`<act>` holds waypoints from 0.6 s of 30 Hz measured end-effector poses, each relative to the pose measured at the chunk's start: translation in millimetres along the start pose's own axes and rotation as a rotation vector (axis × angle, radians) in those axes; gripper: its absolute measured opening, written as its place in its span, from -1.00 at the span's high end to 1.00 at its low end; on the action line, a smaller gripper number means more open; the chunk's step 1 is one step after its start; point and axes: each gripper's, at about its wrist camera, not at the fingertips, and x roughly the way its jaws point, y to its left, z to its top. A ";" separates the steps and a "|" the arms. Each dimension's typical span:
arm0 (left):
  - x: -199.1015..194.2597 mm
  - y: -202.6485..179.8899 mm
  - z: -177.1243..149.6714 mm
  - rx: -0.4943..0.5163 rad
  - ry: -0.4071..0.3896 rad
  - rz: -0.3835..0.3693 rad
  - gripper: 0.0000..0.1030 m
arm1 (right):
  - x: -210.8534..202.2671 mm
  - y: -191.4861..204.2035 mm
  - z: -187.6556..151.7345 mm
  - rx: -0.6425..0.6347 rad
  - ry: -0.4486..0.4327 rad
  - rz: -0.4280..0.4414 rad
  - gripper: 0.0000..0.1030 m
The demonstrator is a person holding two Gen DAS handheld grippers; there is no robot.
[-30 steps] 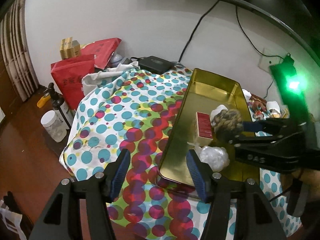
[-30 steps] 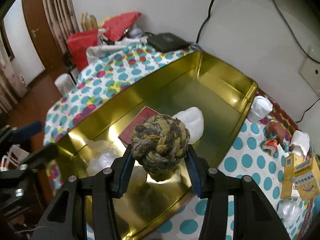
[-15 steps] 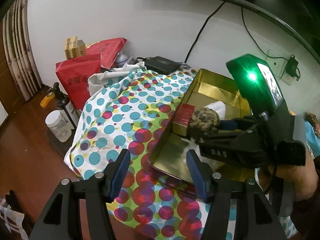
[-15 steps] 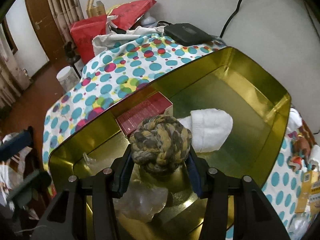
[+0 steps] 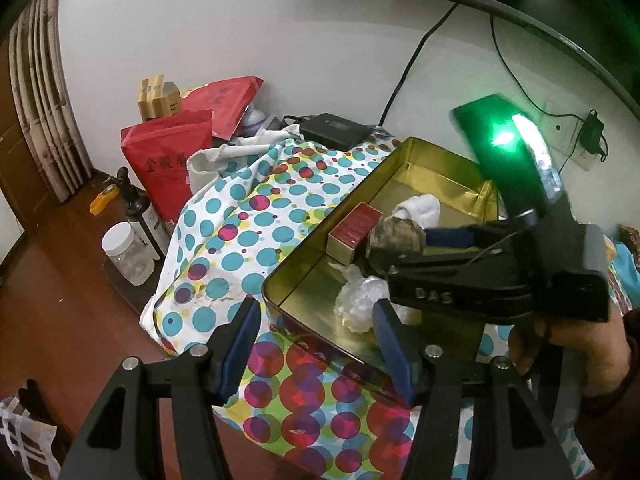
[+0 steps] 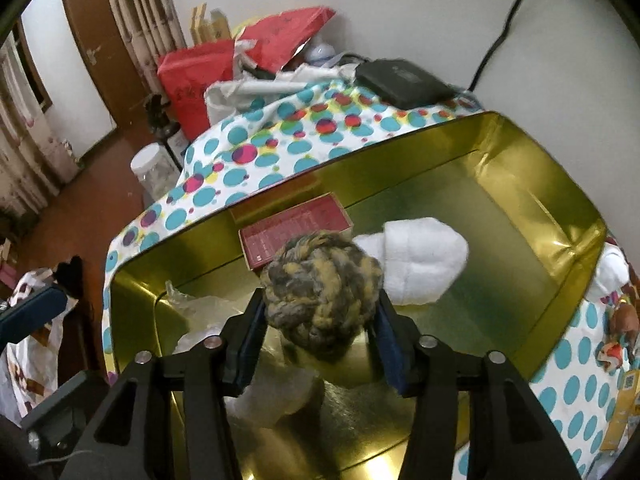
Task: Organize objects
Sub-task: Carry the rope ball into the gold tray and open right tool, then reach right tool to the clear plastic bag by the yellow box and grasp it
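The right tongs (image 6: 320, 320) hang over the near half of the gold-lined rectangular tin (image 6: 532, 168), and their jaws are opening with the round ball of braided grey-and-yellow rope (image 6: 322, 292) between the blue pads. The pads look just free of the ball's sides, so I judge this to be the release, with the ball about to settle onto the tin's floor.

The ball looks light, soft and springy. Its knotted cord gives the pads a rough, grippy surface, and it should stand a firm squeeze across its widest part without harm. Being round, it may roll a little on the smooth metal once let go.

Just beyond the ball lies a small red cardboard box (image 6: 294, 228), flat and stiff-edged. To its right is a rolled white cloth (image 6: 420, 264), plush and yielding. Under and to the left of the tongs sits a crumpled clear plastic wrapper (image 6: 200, 312), thin and likely slippery.

The left tongs (image 5: 316, 344) stand apart and empty, hovering at the tin's near corner above the worktop's polka-dot cloth (image 5: 240, 240), which is limp and wrinkled. The tin's walls are thin, shiny and rigid.

Farther off, at the worktop's far end, lies a flat black box (image 6: 400, 76); red bags (image 5: 168, 160) stand beyond the left edge.
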 end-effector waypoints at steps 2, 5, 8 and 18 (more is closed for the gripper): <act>-2.4 -3.9 0.8 0.008 -0.005 -0.006 -0.16 | -15.2 -6.7 -1.8 0.026 -0.047 -0.006 -0.37; -5.7 -12.9 2.7 0.015 -0.009 -0.026 -0.16 | -39.6 -18.0 -5.6 0.047 -0.095 -0.027 -0.37; -7.4 -28.4 5.4 0.047 -0.018 -0.051 -0.16 | -67.8 -32.1 -18.4 0.044 -0.143 -0.082 -0.37; 3.6 -124.0 9.1 0.222 0.001 -0.201 -0.16 | -133.6 -122.2 -112.3 0.189 -0.142 -0.282 -0.37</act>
